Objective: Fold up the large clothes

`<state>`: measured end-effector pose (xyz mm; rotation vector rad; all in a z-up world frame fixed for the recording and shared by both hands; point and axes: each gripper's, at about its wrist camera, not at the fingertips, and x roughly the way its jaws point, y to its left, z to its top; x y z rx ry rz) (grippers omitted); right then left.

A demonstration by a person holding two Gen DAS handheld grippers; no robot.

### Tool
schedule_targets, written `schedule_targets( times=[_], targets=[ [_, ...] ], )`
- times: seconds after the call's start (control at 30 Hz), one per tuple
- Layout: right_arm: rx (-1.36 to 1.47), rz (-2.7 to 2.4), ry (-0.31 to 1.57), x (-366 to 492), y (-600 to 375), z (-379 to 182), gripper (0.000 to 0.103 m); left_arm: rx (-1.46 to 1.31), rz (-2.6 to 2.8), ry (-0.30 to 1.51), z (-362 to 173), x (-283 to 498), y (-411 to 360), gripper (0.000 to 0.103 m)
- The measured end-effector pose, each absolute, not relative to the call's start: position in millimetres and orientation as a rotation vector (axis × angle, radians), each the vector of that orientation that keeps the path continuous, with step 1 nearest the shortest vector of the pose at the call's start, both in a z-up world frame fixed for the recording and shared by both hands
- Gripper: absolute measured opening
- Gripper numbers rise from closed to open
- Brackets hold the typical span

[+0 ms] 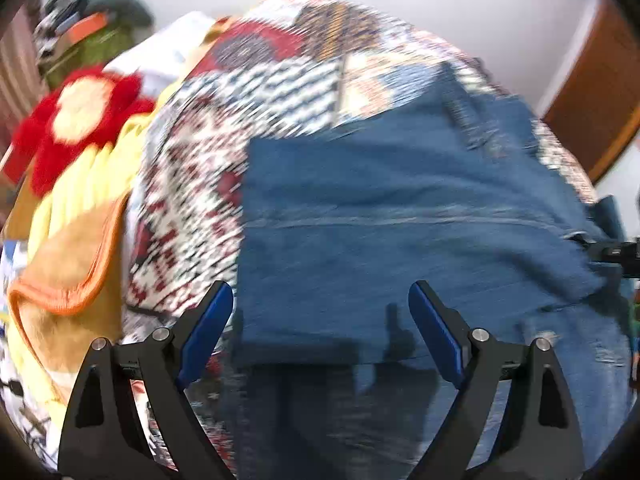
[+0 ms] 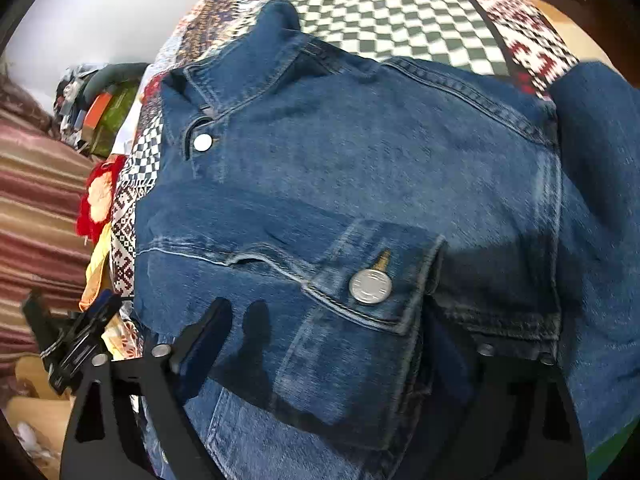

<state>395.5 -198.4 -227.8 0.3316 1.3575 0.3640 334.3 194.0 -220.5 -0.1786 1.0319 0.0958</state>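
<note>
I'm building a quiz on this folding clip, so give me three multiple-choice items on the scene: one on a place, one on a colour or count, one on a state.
1. Where does the denim jacket lie?
A. On a patterned bedspread
B. On a hanger
C. In a basket

2. How many metal buttons show in the right wrist view?
A. None
B. Two
C. Five

3. How do the left tongs stand?
A. Shut on a sock
B. Open above the denim
C. Out of view

Key:
1 A: the denim jacket is spread over the checked and red-patterned bedspread.
2 B: one button sits by the collar, another on the pocket flap.
3 B: the left tongs have blue pads set wide apart, with nothing pinched between them.
</note>
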Motion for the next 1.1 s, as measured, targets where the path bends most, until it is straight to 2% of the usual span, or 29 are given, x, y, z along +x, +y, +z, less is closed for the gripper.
schedule_targets(
  times=[0.07, 0.13, 0.17, 0.23, 0.47, 0.67, 0.8, 1.03, 1.1],
  targets=[
    [0.297, 0.354, 1.348, 396.5, -194.7, -225.7, 0.056, -0.218, 0.116, 1.07, -239.8, 332.2, 210.5, 0.09],
    [0.26, 0.341, 1.341, 400.2, -192.8, -222.8, 0.04, -0.248, 0.121, 1.11, -259.7, 332.0, 217.8, 0.09],
    [0.242, 0.337, 1.334, 402.3, -191.7, -220.8, 0.033, -0.264, 0.122, 1.13, -268.5, 332.6, 217.0, 0.09],
    [0.206, 0.339, 1.298, 405.0, -190.3, -211.9, 0.031, -0.306, 0.114, 1.143, -280.7, 331.2, 218.6, 0.09],
    [0.107, 0.408, 1.11, 405.8, -182.0, -154.6, 0.027, -0.311, 0.118, 1.146, -277.5, 330.1, 219.2, 0.091],
    [-0.076, 0.365, 0.964, 392.6, -173.4, -127.5, 0.027, -0.259, 0.089, 1.0, -216.1, 338.9, 205.2, 0.091],
    [-0.117, 0.307, 1.016, 399.2, -180.6, -153.7, 0.027, -0.243, 0.026, 0.984, -205.0, 353.6, 187.7, 0.092],
    [-0.046, 0.276, 1.214, 412.9, -204.1, -219.1, 0.028, -0.188, -0.038, 1.106, -249.3, 367.4, 147.7, 0.092],
    [-0.067, 0.258, 1.225, 411.2, -206.0, -226.8, 0.036, -0.177, -0.03, 1.099, -254.1, 365.2, 143.0, 0.093]
  ],
)
